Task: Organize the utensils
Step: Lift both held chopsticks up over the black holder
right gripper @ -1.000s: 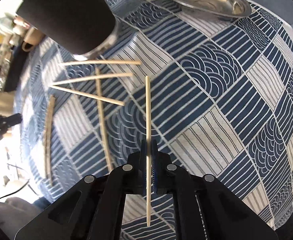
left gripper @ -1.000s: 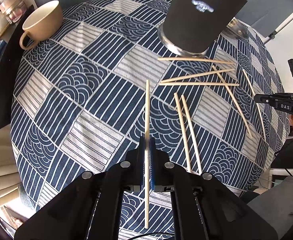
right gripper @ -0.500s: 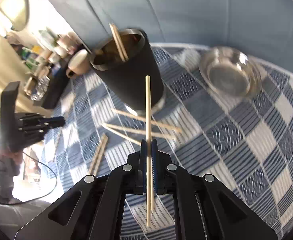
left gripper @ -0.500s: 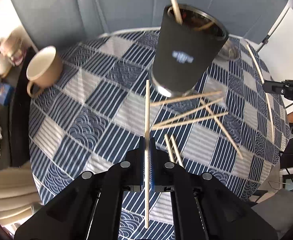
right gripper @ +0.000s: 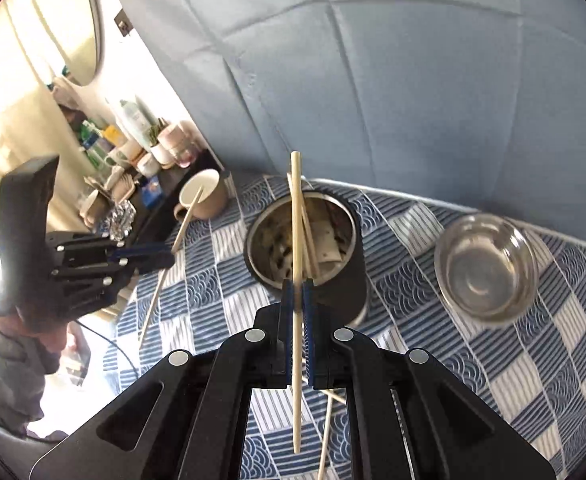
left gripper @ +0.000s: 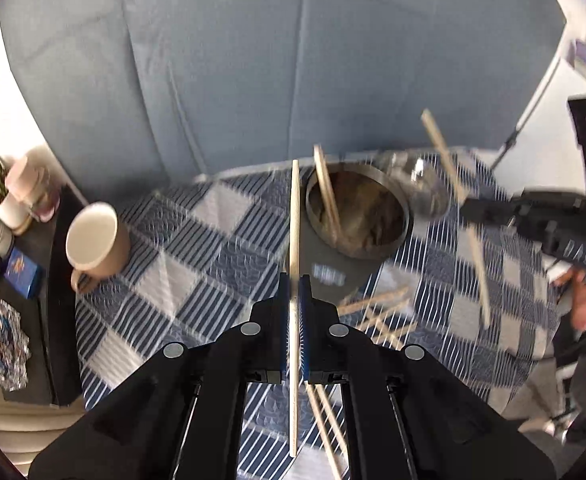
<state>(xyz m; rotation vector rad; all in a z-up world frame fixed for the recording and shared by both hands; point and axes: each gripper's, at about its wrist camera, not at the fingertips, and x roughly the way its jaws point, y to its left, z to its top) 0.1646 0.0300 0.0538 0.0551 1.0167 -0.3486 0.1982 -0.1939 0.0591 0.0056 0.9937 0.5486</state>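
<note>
Two chopsticks, one pinched in the left gripper (left gripper: 294, 288) and one in the right gripper (right gripper: 297, 294), now lifted off the tablecloth (right gripper: 493, 364) beside the black cup (right gripper: 345, 280), ready for dropping in.

Both wrist views raised, angled down, sharing black cup (left gripper: 357, 216) (right gripper: 305, 240)

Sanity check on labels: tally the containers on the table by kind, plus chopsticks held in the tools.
Black cup: 1
Beige mug: 1
Steel bowl: 1
Held chopsticks: 2 (left chopstick in left tool, right chopstick in right tool)
Total: 5
Loose chopsticks are too blurred to count.
</note>
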